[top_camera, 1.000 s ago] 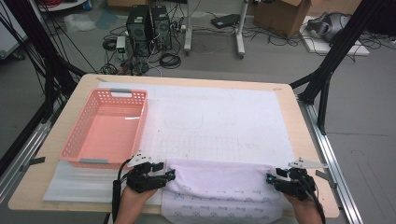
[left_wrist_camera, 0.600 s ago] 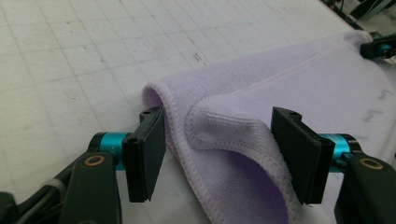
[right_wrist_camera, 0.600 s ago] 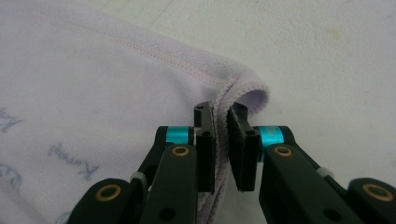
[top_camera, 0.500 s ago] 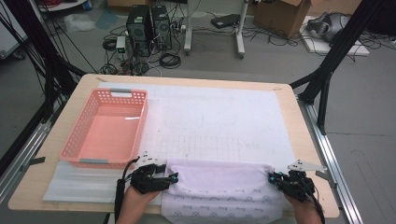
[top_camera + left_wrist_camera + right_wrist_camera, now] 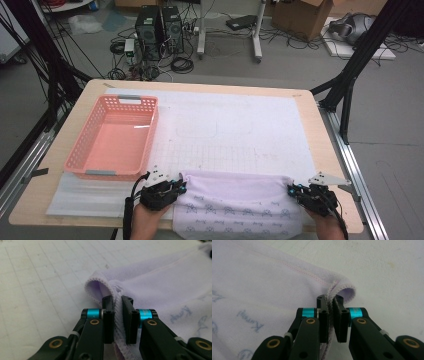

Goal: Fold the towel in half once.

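Observation:
A pale lilac towel (image 5: 235, 205) with a faint printed pattern lies at the table's near edge. My left gripper (image 5: 181, 187) pinches its far left corner; in the left gripper view the jaws have just closed, and the pads press the hemmed edge of the towel (image 5: 160, 285) at my left gripper (image 5: 118, 305). My right gripper (image 5: 291, 190) holds the far right corner. In the right gripper view its jaws have likewise just closed on the folded hem of the towel (image 5: 262, 290), gripped at my right gripper (image 5: 330, 303).
A pink plastic basket (image 5: 116, 137) stands empty at the left of the table. A white gridded mat (image 5: 235, 125) covers the tabletop (image 5: 330, 165). Computers and cables lie on the floor beyond the far edge.
Both grippers' jaws closed onto the towel's far corners. The hands barely shifted; the towel lies as before.

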Demonstrator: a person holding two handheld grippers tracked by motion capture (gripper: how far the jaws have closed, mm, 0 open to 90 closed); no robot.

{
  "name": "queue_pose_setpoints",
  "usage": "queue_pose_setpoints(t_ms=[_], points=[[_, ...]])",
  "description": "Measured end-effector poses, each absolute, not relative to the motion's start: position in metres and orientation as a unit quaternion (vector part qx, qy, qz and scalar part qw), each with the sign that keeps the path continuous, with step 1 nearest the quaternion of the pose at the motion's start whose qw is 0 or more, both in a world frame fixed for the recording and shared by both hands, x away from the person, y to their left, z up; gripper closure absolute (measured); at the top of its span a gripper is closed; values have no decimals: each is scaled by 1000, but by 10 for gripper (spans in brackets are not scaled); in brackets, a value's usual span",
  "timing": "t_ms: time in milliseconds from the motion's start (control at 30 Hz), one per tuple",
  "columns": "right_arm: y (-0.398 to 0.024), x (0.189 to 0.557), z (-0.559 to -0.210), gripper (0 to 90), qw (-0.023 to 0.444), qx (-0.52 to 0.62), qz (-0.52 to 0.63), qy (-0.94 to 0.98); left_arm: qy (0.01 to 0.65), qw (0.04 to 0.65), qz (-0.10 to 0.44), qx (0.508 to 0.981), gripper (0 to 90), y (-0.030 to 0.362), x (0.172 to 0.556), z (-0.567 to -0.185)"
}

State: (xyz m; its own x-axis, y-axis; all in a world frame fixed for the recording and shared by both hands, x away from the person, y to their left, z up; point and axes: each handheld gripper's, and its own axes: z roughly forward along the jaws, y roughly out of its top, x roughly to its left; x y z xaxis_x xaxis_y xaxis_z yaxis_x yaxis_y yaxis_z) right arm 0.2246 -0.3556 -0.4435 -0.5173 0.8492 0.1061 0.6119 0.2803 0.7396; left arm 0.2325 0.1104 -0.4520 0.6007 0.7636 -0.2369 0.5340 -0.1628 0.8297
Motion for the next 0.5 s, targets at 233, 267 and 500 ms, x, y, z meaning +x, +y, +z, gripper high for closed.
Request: queue_pose_setpoints(t_ms=[233, 267, 500], points=[[-359, 231, -437, 851, 180, 455, 405, 772, 435, 513, 134, 728, 827, 115, 245, -439], [-360, 232, -436, 851, 182, 455, 409, 770, 439, 518, 134, 722, 828, 117, 249, -437], [-359, 243, -432, 850, 190, 456, 413, 765, 444, 520, 109, 721, 820, 111, 256, -432]])
